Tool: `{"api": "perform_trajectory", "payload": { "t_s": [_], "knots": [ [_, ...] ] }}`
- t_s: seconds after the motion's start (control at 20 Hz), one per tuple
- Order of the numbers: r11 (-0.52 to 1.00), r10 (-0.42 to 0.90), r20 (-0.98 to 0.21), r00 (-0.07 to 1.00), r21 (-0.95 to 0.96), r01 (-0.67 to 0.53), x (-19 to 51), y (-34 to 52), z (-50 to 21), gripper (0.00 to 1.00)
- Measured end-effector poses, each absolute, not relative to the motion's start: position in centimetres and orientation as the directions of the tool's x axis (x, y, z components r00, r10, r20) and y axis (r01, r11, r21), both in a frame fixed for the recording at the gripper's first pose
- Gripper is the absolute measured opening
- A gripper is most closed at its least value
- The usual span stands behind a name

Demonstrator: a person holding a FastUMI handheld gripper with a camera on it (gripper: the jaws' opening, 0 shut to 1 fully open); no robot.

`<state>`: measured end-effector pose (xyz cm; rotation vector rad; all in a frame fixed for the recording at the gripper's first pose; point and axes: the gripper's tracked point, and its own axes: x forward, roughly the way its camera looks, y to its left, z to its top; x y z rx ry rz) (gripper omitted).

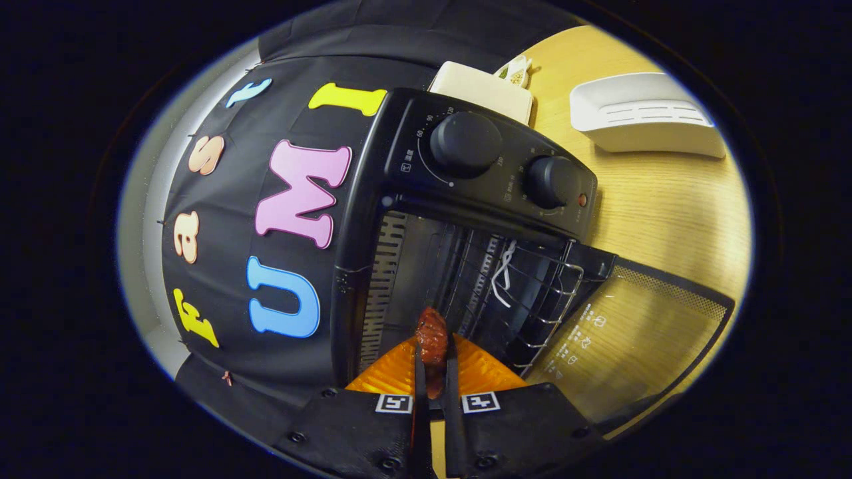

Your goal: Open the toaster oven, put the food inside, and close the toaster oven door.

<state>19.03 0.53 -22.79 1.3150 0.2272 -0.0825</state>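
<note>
A black toaster oven (466, 199) with two knobs stands on the wooden table, seen tilted. Its glass door (632, 332) hangs fully open and the wire rack (532, 293) shows in the cavity. My gripper (434, 359) is shut on a dark red-brown piece of food (432, 336), which is pinched between both fingers. The food is held at the mouth of the oven, just in front of the rack.
A white flat dish rack or tray (639, 116) lies on the wooden table (665, 213) beyond the oven's knob end. A cream box (482, 90) stands behind the oven. The black cloth wall is close on the oven's other side.
</note>
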Motion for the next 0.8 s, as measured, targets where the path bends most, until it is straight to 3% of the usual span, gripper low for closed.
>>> {"api": "perform_trajectory", "payload": {
  "t_s": [0.15,0.4,0.5,0.6,0.75,0.8],
  "knots": [
    [0.254,0.045,-0.236,0.971,0.942,0.217,20.4,0.4,-23.7,0.12],
    [0.404,0.048,-0.261,0.964,0.888,0.22,20.5,1.2,-23.7,0.16],
    [0.459,0.071,-0.296,0.952,0.858,0.233,20.1,1.6,-24.1,0.37],
    [0.488,0.103,-0.269,0.958,0.853,0.187,19.7,2.2,-23.1,0.47],
    [0.595,0.067,-0.276,0.959,0.783,0.183,19.2,1.3,-22.5,0.95],
    [0.606,0.067,-0.29,0.955,0.772,0.191,19.0,1.1,-22.5,0.96]
  ]
}}
